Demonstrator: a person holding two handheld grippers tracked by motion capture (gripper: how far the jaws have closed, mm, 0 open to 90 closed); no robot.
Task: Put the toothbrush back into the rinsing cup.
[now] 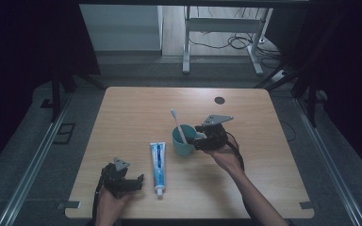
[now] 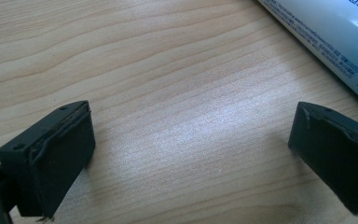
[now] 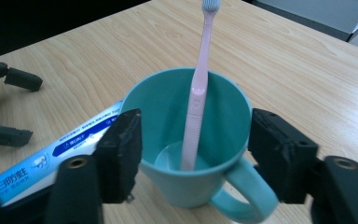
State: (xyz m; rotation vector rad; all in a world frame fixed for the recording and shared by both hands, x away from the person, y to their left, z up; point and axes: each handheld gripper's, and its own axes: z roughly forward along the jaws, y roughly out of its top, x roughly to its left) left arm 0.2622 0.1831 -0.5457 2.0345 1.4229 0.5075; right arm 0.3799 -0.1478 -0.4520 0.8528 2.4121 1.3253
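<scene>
Teal cup (image 3: 186,140) with toothbrush (image 3: 196,93) between right tongs (image 3: 193,154), unpinched

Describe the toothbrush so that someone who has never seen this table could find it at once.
Start from the light wooden table and look near its middle for the teal cup with a handle, just in front of the right gripper. The toothbrush stands leaning inside that cup, head up. It is pale pink and thin, the only upright thing there; the toothpaste tube beside it lies flat.
</scene>
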